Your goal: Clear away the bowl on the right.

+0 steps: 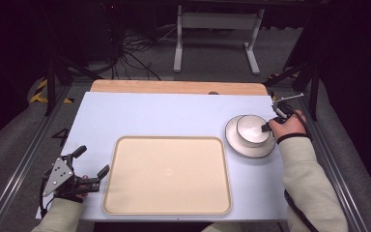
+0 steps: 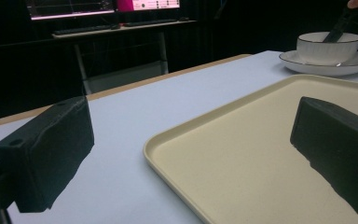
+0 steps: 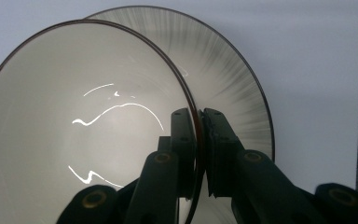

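Right tool [image 1: 265, 127] clamped on the bowl [image 1: 251, 129] rim.
Bowl sits on a plate [image 1: 249, 151] near the bench [image 1: 149, 116] edge; left tool [image 1: 92, 169] wide beside the tray [image 1: 166, 209].

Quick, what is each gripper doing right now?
Left gripper: open, holding nothing.
Right gripper: shut on the rim of the white ceramic bowl.

Bowl [image 3: 88, 126] cut off at left and bottom edges, plate [image 3: 233, 70] largely hidden behind it
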A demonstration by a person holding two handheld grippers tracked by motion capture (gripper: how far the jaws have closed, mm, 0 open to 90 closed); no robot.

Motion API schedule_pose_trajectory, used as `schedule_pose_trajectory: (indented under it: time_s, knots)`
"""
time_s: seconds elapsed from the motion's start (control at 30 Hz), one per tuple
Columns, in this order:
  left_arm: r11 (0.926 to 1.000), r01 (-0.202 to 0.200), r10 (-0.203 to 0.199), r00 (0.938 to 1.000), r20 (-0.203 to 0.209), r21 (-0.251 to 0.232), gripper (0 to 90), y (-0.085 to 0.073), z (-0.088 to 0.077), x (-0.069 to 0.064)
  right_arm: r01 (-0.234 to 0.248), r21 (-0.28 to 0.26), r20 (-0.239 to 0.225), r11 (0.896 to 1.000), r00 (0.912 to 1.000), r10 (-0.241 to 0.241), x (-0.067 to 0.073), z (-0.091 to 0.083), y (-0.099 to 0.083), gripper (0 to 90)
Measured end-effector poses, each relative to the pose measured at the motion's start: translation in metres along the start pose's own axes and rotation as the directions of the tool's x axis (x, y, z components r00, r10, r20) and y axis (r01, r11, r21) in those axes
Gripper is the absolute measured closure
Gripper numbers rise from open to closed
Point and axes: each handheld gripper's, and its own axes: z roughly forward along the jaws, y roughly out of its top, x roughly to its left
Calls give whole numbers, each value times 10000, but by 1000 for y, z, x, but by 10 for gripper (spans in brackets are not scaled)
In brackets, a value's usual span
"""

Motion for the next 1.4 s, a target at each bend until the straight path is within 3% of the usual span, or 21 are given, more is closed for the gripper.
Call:
schedule_pose_trajectory:
  time_s: [0.23,0.37,0.6,0.97,1.4]
  knots:
    - [10000,13,-13,10000,5,-1,1,0,0,0,-159,-162,-34,9997,9999,158,0,-7,0,827]
    - [10000,17,-17,10000,-8,2,1,0,0,0,-223,-246,-393,9994,9990,213,2,-15,0,825]
    - [10000,10,-10,10000,-14,6,1,0,0,0,-55,-336,-153,9994,9999,50,14,-32,1,823]
    - [10000,-4,4,10000,-25,2,1,0,0,0,89,-367,-175,9993,9998,-95,32,-47,1,820]
    - [10000,3,-3,10000,0,-5,1,0,0,0,52,-331,-568,9994,9984,-70,56,-65,4,817]
